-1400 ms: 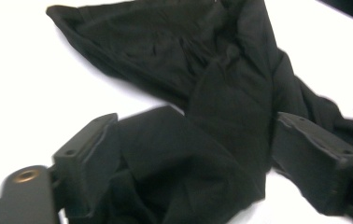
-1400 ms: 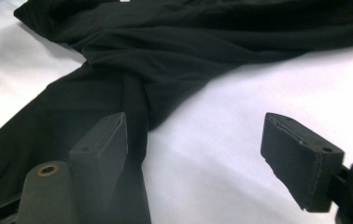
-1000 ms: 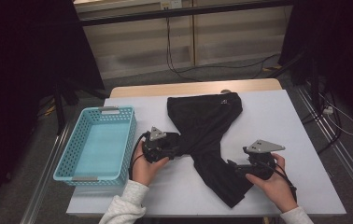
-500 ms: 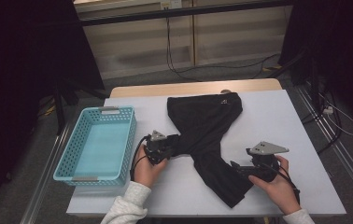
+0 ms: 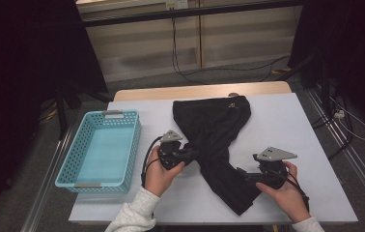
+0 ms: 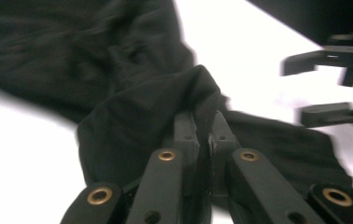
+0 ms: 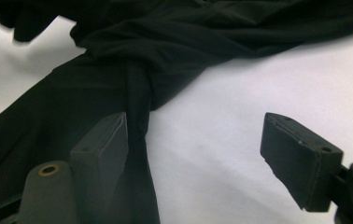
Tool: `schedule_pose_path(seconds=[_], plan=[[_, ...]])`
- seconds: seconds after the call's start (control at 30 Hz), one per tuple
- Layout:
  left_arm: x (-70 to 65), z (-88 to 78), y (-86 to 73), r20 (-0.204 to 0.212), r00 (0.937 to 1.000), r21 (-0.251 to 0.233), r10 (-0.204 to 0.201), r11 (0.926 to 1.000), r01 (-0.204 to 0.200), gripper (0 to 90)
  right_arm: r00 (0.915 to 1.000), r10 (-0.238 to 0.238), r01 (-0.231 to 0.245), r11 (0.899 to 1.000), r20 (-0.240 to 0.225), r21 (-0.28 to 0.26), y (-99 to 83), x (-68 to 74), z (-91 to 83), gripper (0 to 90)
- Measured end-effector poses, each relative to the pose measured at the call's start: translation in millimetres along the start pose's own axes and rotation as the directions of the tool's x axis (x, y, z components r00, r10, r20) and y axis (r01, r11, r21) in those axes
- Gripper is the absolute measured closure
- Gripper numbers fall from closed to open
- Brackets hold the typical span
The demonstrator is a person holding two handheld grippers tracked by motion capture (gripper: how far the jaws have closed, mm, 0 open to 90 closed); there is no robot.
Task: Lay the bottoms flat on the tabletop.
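A black garment [image 5: 214, 125] lies spread on the white table [image 5: 287, 125], one leg running toward the front edge. My left gripper [image 5: 193, 153] is at its left edge, shut on a bunched fold of the cloth. In the left gripper view the jaws [image 6: 204, 122] pinch that fold of the garment [image 6: 118, 70], which rises off the table. My right gripper [image 5: 242, 174] is low by the leg's right edge, open. In the right gripper view, my right gripper [image 7: 198, 123] has its left pad over the garment [image 7: 165, 42] and its right pad over bare table.
A light blue plastic basket [image 5: 69, 159] with nothing in it stands at the table's left side. Bare white table lies to the right of the garment. Beyond the far edge are dark floor, cables and black stands.
The left gripper's jaws have closed on the garment's left edge and lifted the fold a little. The right hand has stayed where it was, jaws still apart.
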State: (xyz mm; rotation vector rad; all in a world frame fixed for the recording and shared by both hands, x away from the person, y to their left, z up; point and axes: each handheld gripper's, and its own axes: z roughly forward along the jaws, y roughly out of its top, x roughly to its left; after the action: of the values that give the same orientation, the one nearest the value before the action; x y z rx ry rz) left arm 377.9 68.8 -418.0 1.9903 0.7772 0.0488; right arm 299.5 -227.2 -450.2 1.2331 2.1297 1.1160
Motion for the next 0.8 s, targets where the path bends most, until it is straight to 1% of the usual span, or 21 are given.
schedule_pose_path(seconds=[0.1, 0.17, 0.2, 0.23, 0.27, 0.3, 0.33, 0.37, 0.4, 0.43, 0.47, 0.5, 0.53, 0.6, 0.7, 0.73, 0.77, 0.8], plan=[[-11.7, 11.1, -3.3, 0.068, 0.9977, 0.008, 0.0, 1.0, -0.001, 84.4, 1.0, 0.0, 0.0, 1.0, -0.001, -0.001, 0.6, 0.3, -0.8, 23.0], [-14.6, 20.3, -8.9, 0.096, 0.9954, 0.024, -0.005, 0.9997, 0.003, 81.6, 1.0, 0.0, 0.0, 1.0, -0.001, 0.001, 0.3, -0.1, -0.4, 23.1], [-15.1, 23.9, -11.2, 0.099, 0.9951, 0.03, -0.002, 0.9996, -0.001, 76.3, 1.0, 0.0, 0.0, 1.0, -0.001, 0.002, 0.2, -0.2, -0.2, 23.2], [-15.0, 25.8, -12.4, 0.096, 0.9954, 0.031, 0.0, 0.9995, -0.003, 62.9, 1.0, -0.002, 0.002, 1.0, -0.003, 0.0, 0.3, -0.4, -0.2, 23.2], [-14.5, 26.0, -12.2, 0.094, 0.9955, 0.032, -0.003, 0.9995, 0.0, 62.9, 1.0, -0.002, 0.002, 1.0, -0.003, 0.0, 0.3, -0.4, -0.2, 23.2], [-13.7, 24.5, -11.1, 0.094, 0.9955, 0.027, -0.012, 0.9996, 0.009, 51.3, 1.0, 0.0, 0.0, 1.0, -0.003, -0.004, 1.0, -0.2, -0.1, 23.3], [-12.8, 21.7, -9.4, 0.085, 0.9963, 0.019, -0.012, 0.9998, 0.011, 51.3, 1.0, 0.0, 0.0, 1.0, -0.003, -0.004, 1.0, -0.2, -0.1, 23.3], [-11.7, 18.0, -7.5, 0.07, 0.9975, 0.012, -0.003, 0.9999, 0.002, 46.6, 1.0, 0.0, 0.0, 1.0, -0.004, -0.003, 1.5, 0.0, 0.2, 23.2], [-10.3, 14.1, -5.6, 0.065, 0.9979, -0.004, -0.002, 1.0, 0.003, 43.3, 0.9999, -0.001, 0.001, 1.0, -0.011, -0.005, 2.1, 0.2, 0.9, 23.2], [-6.7, 5.7, -2.6, 0.046, 0.999, -0.021, -0.003, 0.9998, 0.004, 36.7, 0.9998, -0.005, 0.005, 1.0, -0.018, -0.008, 3.7, 1.7, 2.5, 23.0], [-6.7, 5.7, -2.6, 0.046, 0.999, -0.021, -0.003, 0.9998, 0.004, 34.4, 0.9998, -0.005, 0.005, 1.0, -0.018, -0.008, 3.7, 1.7, 2.5, 23.0], [-4.9, 1.6, -1.6, 0.027, 0.9996, -0.026, 0.005, 0.9997, -0.004, 34.4, 0.9998, -0.008, 0.008, 1.0, -0.02, -0.007, 4.9, 3.1, 3.2, 22.9], [-2.9, -2.0, -1.0, 0.008, 0.9999, -0.028, 0.01, 0.9996, -0.01, 32.3, 0.9996, -0.015, 0.014, 1.0, -0.023, -0.01, 6.2, 4.5, 4.1, 22.9], [2.2, -8.7, -1.7, -0.019, 0.9998, -0.02, -0.005, 0.9998, 0.004, 28.6, 0.999, -0.023, 0.023, 1.0, -0.037, -0.013, 9.7, 8.2, 6.1, 22.9], [9.9, -17.5, -3.8, -0.043, 0.9987, -0.025, -0.029, 0.9993, 0.028, 25.7, 0.9972, -0.045, 0.043, 0.999, -0.06, -0.023, 16.7, 15.2, 10.9, 22.6], [11.2, -20.1, -4.4, -0.045, 0.9982, -0.027, -0.039, 0.9989, 0.037, 23.3, 0.9947, -0.061, 0.059, 0.998, -0.082, -0.021, 20.7, 20.6, 15.8, 22.5], [12.5, -22.8, -4.8, -0.048, 0.998, -0.024, -0.041, 0.9989, 0.039, 23.3, 0.9947, -0.061, 0.059, 0.998, -0.082, -0.021, 20.7, 20.6, 15.8, 22.5], [13.2, -25.2, -5.5, -0.053, 0.9976, -0.032, -0.045, 0.9985, 0.044, 22.9, 0.9934, -0.069, 0.068, 0.998, -0.092, -0.018, 22.2, 23.3, 18.5, 22.4]])
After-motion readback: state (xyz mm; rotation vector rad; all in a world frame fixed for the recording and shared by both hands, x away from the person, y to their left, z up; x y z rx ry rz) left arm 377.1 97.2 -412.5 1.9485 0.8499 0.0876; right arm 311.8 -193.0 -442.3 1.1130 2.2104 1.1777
